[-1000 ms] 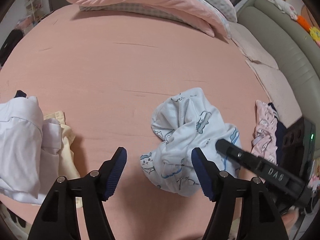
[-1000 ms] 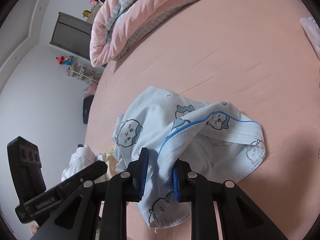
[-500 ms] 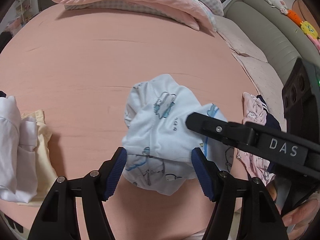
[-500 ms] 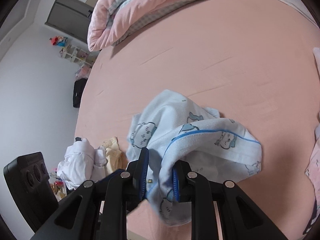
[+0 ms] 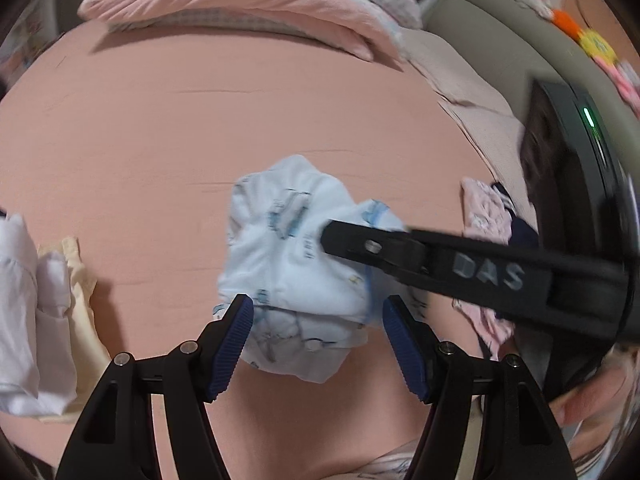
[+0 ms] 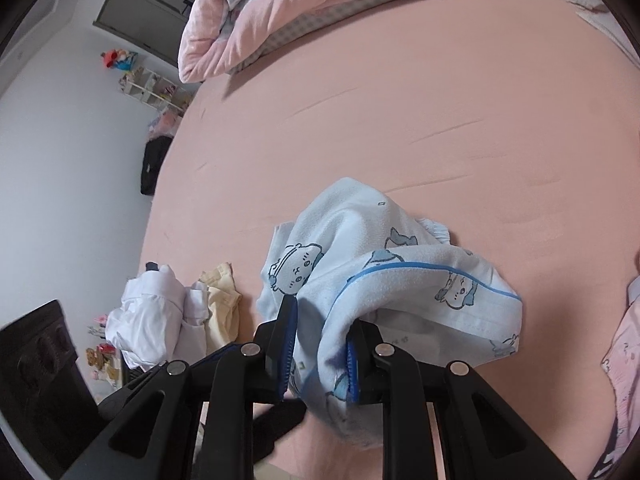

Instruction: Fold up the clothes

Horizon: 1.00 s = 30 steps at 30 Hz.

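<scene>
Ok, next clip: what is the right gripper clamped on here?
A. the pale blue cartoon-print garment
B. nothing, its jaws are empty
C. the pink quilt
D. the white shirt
A. In the right wrist view the right gripper has its blue pads pressed on a bunched fold of the pale blue cartoon-print garment; the white shirt lies apart on the bed, and the pink quilt sits at the far end.
</scene>
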Tool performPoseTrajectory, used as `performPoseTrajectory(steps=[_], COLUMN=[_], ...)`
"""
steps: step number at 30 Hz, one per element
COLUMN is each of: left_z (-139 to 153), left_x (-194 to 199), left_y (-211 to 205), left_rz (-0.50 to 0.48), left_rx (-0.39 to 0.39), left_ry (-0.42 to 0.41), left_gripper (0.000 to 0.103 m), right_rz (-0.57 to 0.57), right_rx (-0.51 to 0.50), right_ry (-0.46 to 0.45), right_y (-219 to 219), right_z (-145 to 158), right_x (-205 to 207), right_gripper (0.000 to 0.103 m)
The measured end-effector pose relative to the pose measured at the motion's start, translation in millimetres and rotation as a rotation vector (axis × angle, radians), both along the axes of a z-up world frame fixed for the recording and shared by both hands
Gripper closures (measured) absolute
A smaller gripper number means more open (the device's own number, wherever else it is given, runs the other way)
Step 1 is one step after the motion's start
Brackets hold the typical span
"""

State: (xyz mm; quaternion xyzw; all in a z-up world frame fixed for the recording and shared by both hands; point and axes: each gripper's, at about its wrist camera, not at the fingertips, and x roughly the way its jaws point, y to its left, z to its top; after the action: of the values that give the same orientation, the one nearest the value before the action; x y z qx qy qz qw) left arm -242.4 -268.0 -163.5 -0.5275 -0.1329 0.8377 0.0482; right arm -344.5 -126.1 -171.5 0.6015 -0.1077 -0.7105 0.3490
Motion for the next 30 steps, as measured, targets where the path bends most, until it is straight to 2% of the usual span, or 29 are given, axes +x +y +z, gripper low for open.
performPoseTrajectory(steps=[3, 5, 11, 15, 16, 18, 19, 20, 21, 24, 29, 30], left_z=[-4, -6, -12, -13, -13, -14, -16, -19, -22, -27, -26, -24], left_x=[-1, -4, -11, -13, -13, -13, -14, -15, -17, -18, -18, -18], left_y=[9, 9, 0, 2, 0, -2, -4, -6, -7, -16, -27, -29], left_rz=[-0.020, 0.001, 0.032, 0.041, 0.045, 0.053, 0.062, 0.072, 0.084, 0.097, 0.110, 0.111], left_rx=[-0.011, -0.004, 0.109, 0.098, 0.108, 0.125, 0.125, 0.123, 0.113, 0.095, 0.098, 0.092], left_ry=[-0.005, 0.001, 0.014, 0.055, 0.063, 0.074, 0.067, 0.059, 0.053, 0.035, 0.036, 0.039], left_gripper=[0.038, 0.038, 0.038, 0.038, 0.041, 0.061, 0.066, 0.078, 0.084, 0.089, 0.089, 0.089], right_rz=[0.016, 0.032, 0.055, 0.070, 0.081, 0.095, 0.097, 0.097, 0.098, 0.096, 0.075, 0.067], right_rx=[0.017, 0.027, -0.005, -0.051, -0.067, -0.075, -0.071, -0.068, -0.065, -0.056, 0.002, 0.013], right_ry=[0.016, 0.029, 0.018, -0.010, -0.021, -0.026, -0.022, -0.022, -0.022, -0.023, 0.018, 0.032], right_y=[-5, -9, -12, -13, -15, -17, -17, -16, -15, -13, -2, 1], right_z=[7, 12, 20, 20, 20, 21, 21, 21, 21, 19, 19, 21], right_x=[1, 3, 4, 6, 8, 10, 10, 10, 10, 11, 13, 13], right_gripper=[0.083, 0.083, 0.083, 0.083, 0.083, 0.083, 0.083, 0.083, 0.083, 0.083, 0.083, 0.080])
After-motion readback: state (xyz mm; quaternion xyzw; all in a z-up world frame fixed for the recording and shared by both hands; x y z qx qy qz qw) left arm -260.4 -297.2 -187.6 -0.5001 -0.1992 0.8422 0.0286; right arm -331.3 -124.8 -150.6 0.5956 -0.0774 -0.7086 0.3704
